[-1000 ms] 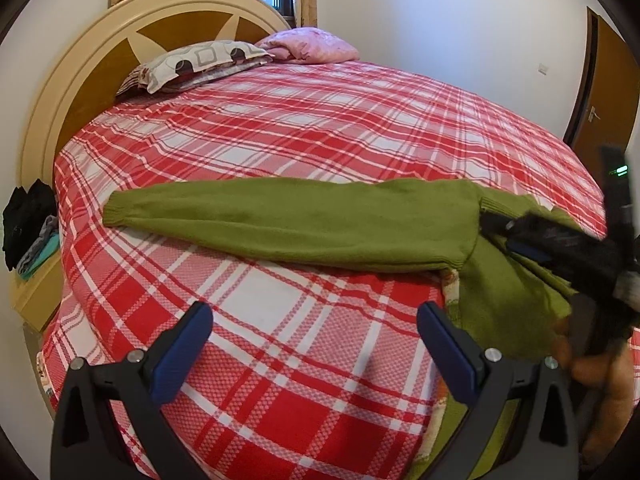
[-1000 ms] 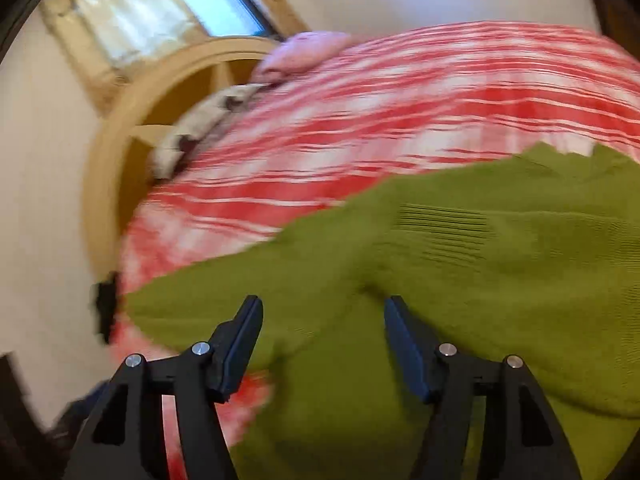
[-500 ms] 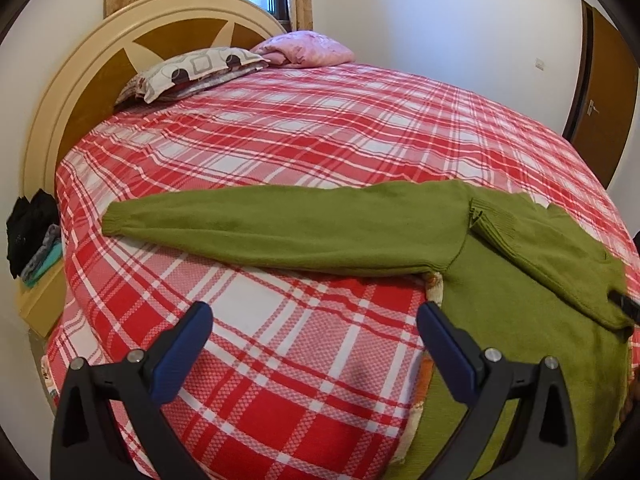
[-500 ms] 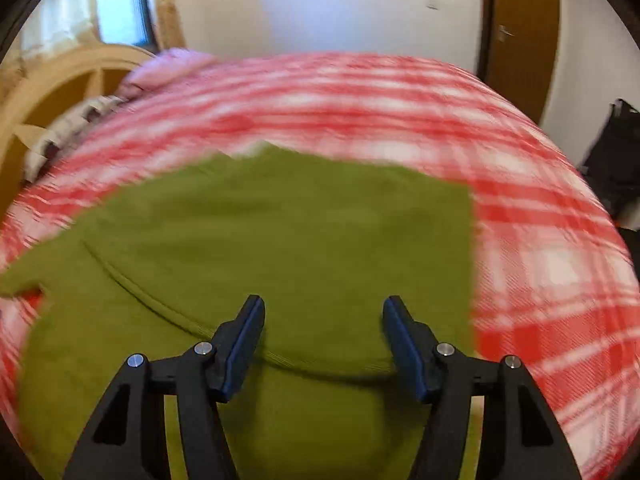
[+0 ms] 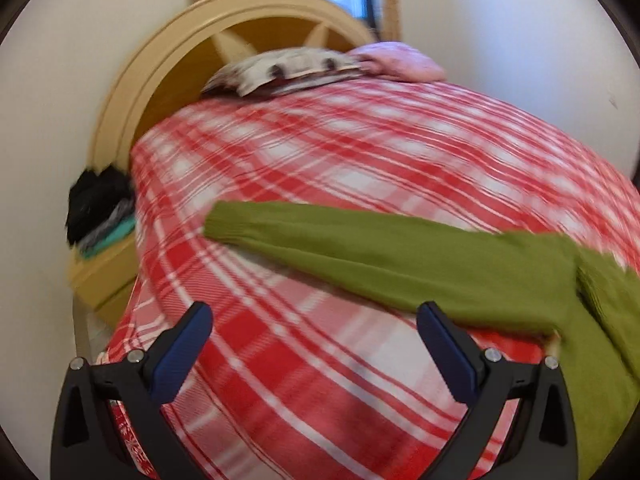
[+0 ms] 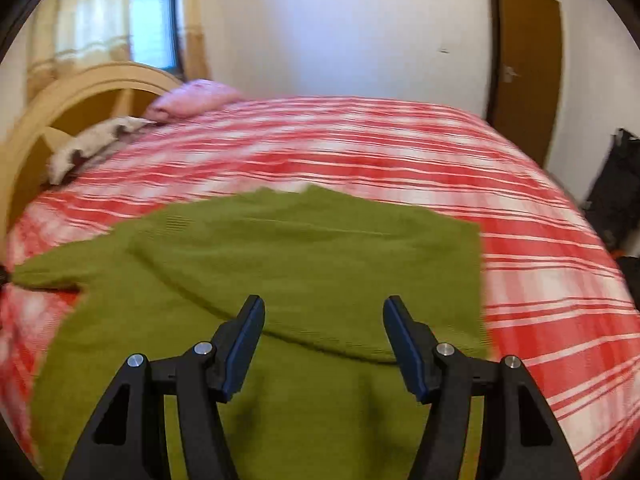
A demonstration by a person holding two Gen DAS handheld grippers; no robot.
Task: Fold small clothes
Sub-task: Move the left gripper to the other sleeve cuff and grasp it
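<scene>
A green knitted sweater [image 6: 304, 264] lies flat on the red and white plaid bed cover [image 6: 400, 152]. One sleeve is folded across its body, ending near the right gripper. The other sleeve [image 5: 360, 248] stretches out to the left over the plaid, cuff toward the bed's edge. My left gripper [image 5: 316, 320] hovers open over bare plaid just in front of that sleeve, its right finger close to the sleeve's lower edge. My right gripper [image 6: 323, 316] stands open above the sweater's body with nothing between its fingers.
A round wooden headboard [image 5: 160, 80] with a patterned pillow [image 5: 280, 68] and a pink pillow [image 5: 400, 60] stands at the far end. A bedside stand [image 5: 104, 272] with dark clothes sits left of the bed. A brown door [image 6: 524, 72] is at the right.
The left view has swung leftward along the outstretched sleeve toward the bed's left edge. The right gripper has pulled away from the left shoulder and now faces the sweater's body with the folded sleeve.
</scene>
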